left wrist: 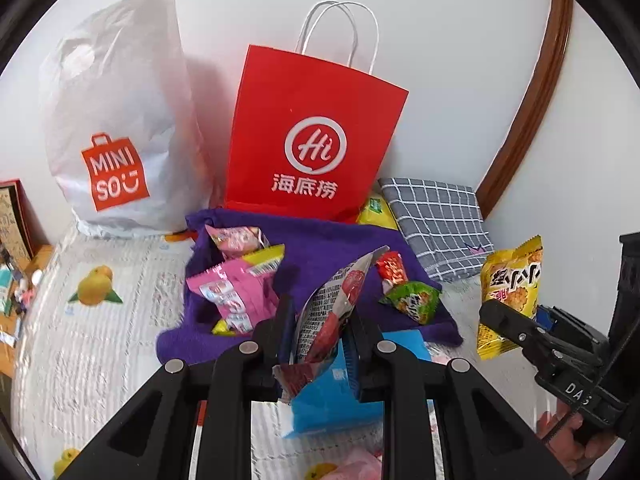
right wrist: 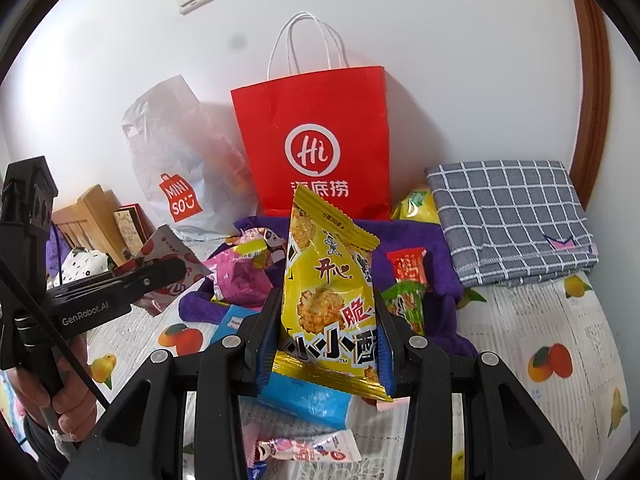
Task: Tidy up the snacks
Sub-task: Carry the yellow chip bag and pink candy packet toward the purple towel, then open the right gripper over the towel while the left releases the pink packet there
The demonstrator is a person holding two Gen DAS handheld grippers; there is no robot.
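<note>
Above purple towel (left wrist: 320,248): left gripper (left wrist: 324,332) clamps red-grey packet (left wrist: 332,312), right gripper (right wrist: 326,340) clamps yellow packet (right wrist: 328,300); both upright.

Your paper bag (left wrist: 312,136) stands behind the towel (left wrist: 320,248) of snacks, plastic bag (left wrist: 116,120) left, folded cloth (left wrist: 436,224) right, seemingly on a bed.

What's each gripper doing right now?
Left gripper: closed on the red-and-white snack packet.
Right gripper: closed on the yellow snack packet.
</note>
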